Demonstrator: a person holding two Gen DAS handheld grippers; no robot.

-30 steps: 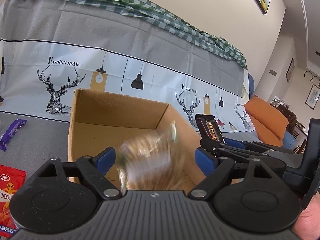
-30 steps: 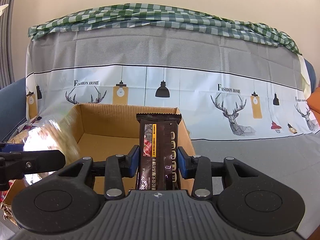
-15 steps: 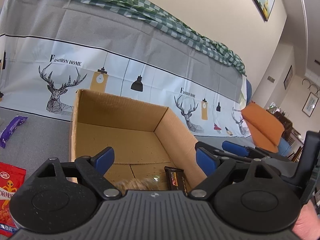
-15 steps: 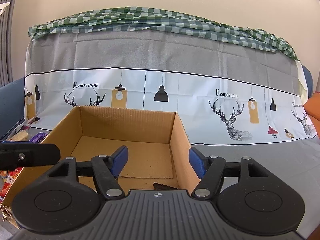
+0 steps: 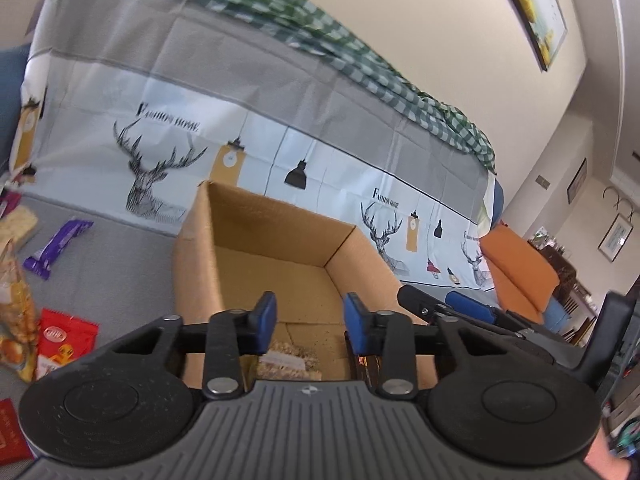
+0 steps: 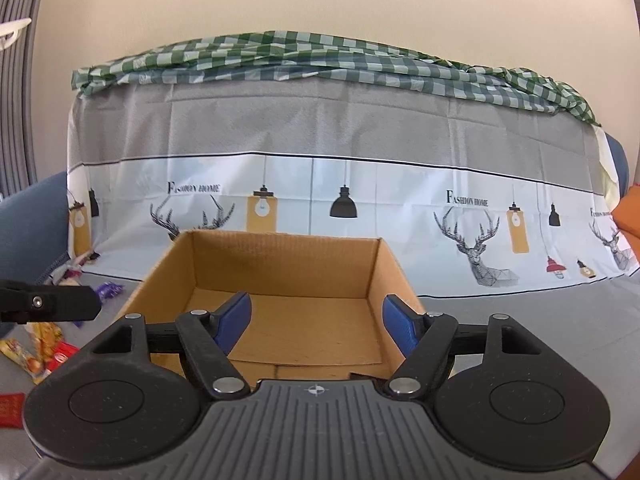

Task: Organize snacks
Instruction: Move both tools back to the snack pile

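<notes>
- Both snacks have left the jaws since a second ago: the clear-wrapped oat-coloured cereal bar [image 5: 287, 361] and the dark brown chocolate biscuit packet [image 5: 365, 365] now lie on the floor of the open brown cardboard box [image 5: 280, 268], at its near end.
- From the left wrist camera, the cereal bar shows just below and between the jaws, partly hidden by the gripper body; the dark packet peeks out just under the right-hand jaw.
- From the right wrist camera, only a dark sliver of that packet [image 6: 362, 376] shows at the box's near edge, below the jaws.
- Left gripper [image 5: 310, 317] hangs over the box with its blue-padded jaws apart and nothing between them, though the gap is narrower than half a second ago.
- Right gripper [image 6: 316, 318] also hovers above the box [image 6: 280, 280], jaws spread wide and bare, framing the box's far wall.
- Right gripper's blue fingers [image 5: 472, 309] appear to the right of the left jaws, beyond the box's right wall.
- Left of the left jaws, on the grey cloth surface [image 5: 112, 264], lie a purple wrapped bar [image 5: 58, 247], a red snack pouch [image 5: 60, 340] and a yellow printed bag [image 5: 16, 312].
- Beyond the jaws hangs a grey and white deer-print cover [image 6: 320, 200], topped by a green checked cloth [image 6: 320, 56].
</notes>
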